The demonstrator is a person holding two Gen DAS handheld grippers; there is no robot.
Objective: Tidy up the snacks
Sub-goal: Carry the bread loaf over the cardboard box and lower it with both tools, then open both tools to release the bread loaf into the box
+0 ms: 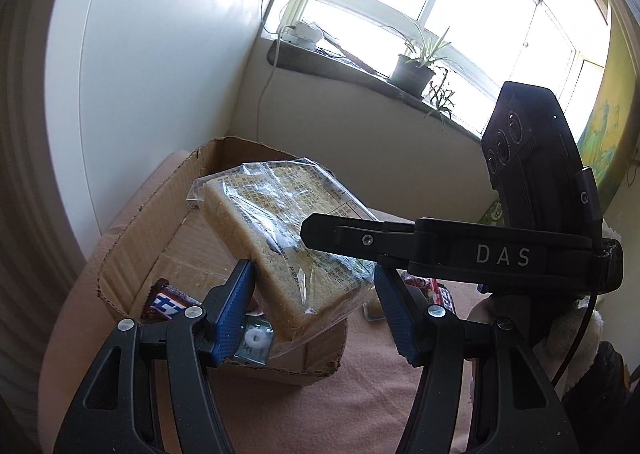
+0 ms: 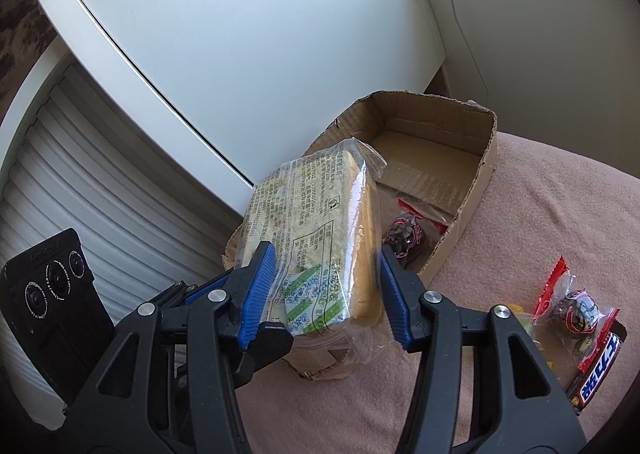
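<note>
The wrapped bread pack (image 2: 316, 246) hangs tilted in the air over the near end of the cardboard box (image 2: 476, 181), one end raised toward the far wall, its clear film crinkling loose at both ends. The right gripper (image 2: 326, 294) is clamped across its lower end, blue pads pressing the two opposite faces. In the left wrist view the same bread pack (image 1: 280, 238) sits between the blue pads of the left gripper (image 1: 316, 310); the left-hand pad touches the crust edge, but whether the right-hand pad actually presses cannot be told — the film and the other tool's finger crossing in front hide that contact.

To do this step well, the pack should be lowered flat into the open floor of the box, clear of the chocolate bar (image 1: 168, 304) and the small green sweet packet (image 1: 256, 340) already lying at the near end, and released only once it rests on the cardboard. The soft loaf likely dents under pressure, so the grip should not tighten.

Both tools point downward at a slant toward the box, coming at the pack from different sides — one crossing the other's view. On the pink cloth (image 2: 540, 213) beside the box, a red-wrapped snack (image 2: 576, 306) and another chocolate bar (image 2: 600, 378) wait.
</note>
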